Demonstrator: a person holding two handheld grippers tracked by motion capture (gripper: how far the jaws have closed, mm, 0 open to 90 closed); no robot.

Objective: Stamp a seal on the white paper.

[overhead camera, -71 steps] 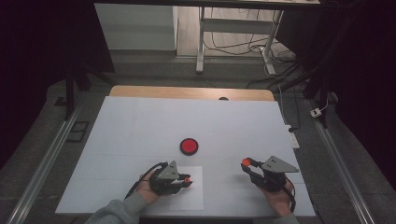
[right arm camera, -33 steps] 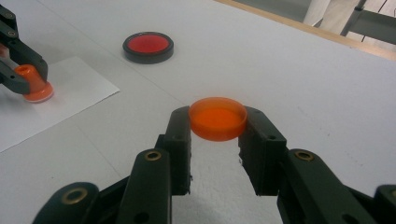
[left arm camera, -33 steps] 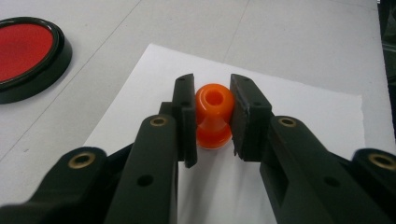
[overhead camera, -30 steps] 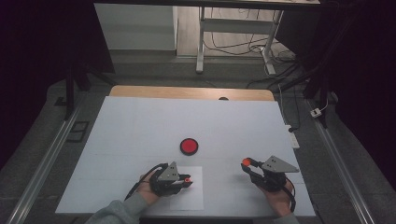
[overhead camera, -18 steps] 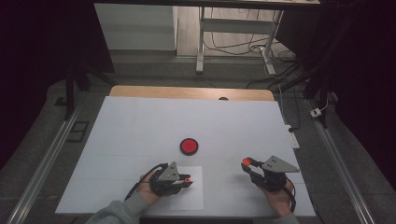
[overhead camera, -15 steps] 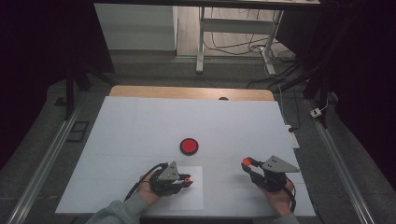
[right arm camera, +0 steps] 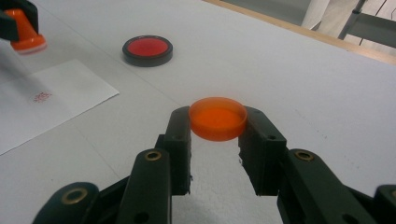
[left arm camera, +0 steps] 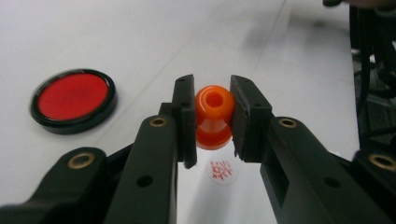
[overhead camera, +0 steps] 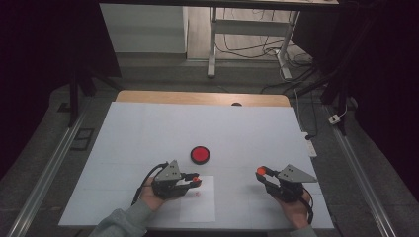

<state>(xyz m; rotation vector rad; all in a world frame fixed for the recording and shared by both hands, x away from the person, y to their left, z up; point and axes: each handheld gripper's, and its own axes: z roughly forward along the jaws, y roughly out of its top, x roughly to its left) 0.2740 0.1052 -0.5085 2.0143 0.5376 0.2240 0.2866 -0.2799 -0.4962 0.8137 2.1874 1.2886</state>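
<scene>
My left gripper [overhead camera: 194,181] [left arm camera: 212,122] is shut on an orange stamp [left arm camera: 214,105] [overhead camera: 196,179] and holds it a little above a white sheet of paper [overhead camera: 197,205]. A red stamp mark [left arm camera: 222,171] [overhead camera: 197,193] lies on the sheet right under it. My right gripper [overhead camera: 262,175] [right arm camera: 217,133] is shut on a round orange cap [right arm camera: 217,116] [overhead camera: 260,171], held just above the table at the right. A round red ink pad [overhead camera: 200,154] [left arm camera: 73,100] [right arm camera: 147,50] in a black case sits beyond the paper.
The white tabletop [overhead camera: 148,128] stretches far behind the ink pad, with a wooden strip [overhead camera: 197,97] at its back edge. Metal rails [overhead camera: 44,173] run along both sides. Table legs and cables [overhead camera: 257,49] stand on the floor beyond.
My left gripper has lifted the orange stamp up off the paper, and the red mark shows beneath it. The right gripper has kept still with the cap.
</scene>
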